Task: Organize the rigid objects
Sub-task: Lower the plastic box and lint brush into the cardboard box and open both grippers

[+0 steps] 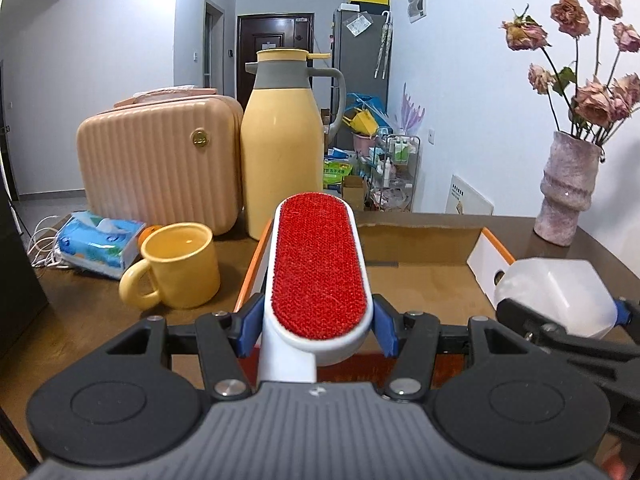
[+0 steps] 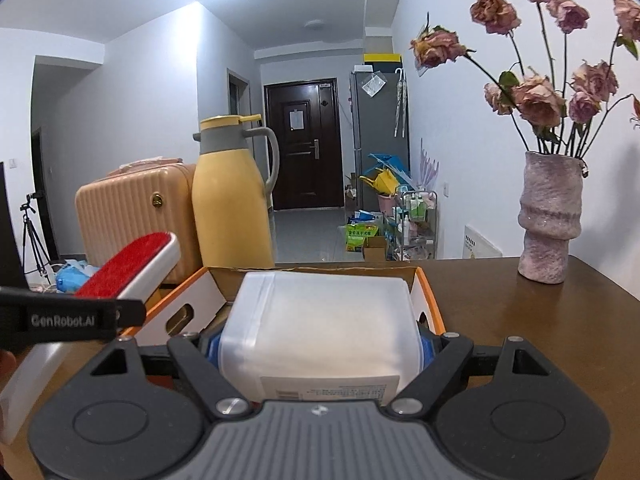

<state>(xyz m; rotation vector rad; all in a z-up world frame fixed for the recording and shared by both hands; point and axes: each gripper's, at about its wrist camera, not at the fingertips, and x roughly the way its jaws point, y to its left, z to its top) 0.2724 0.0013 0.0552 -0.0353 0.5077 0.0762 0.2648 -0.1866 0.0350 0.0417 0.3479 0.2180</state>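
Clamped in my left tool (image 1: pixel 318 330) is a lint brush (image 1: pixel 318 264), its white neck pinched between the blue pads and its red bristle face turned up. It sits over the left part of the cardboard box (image 1: pixel 420 276), which lies open on the brown desk (image 1: pixel 60 320). My right tool (image 2: pixel 320 350) is closed on a translucent plastic container (image 2: pixel 320 328), gripped at both sides, label end toward me; it hangs over the near part of that same box, to the right of the brush.

Left of the box stands a yellow mug (image 1: pixel 176 268), handle turned toward me, and just behind it a blue tissue pack (image 1: pixel 100 242). At the box's far left corner rises a yellow thermos jug (image 1: pixel 284 140), with a peach ribbed case (image 1: pixel 160 164) touching its left side. Well right of the box, near the wall, a pink vase (image 1: pixel 568 192) holds dried roses (image 1: pixel 592 64).
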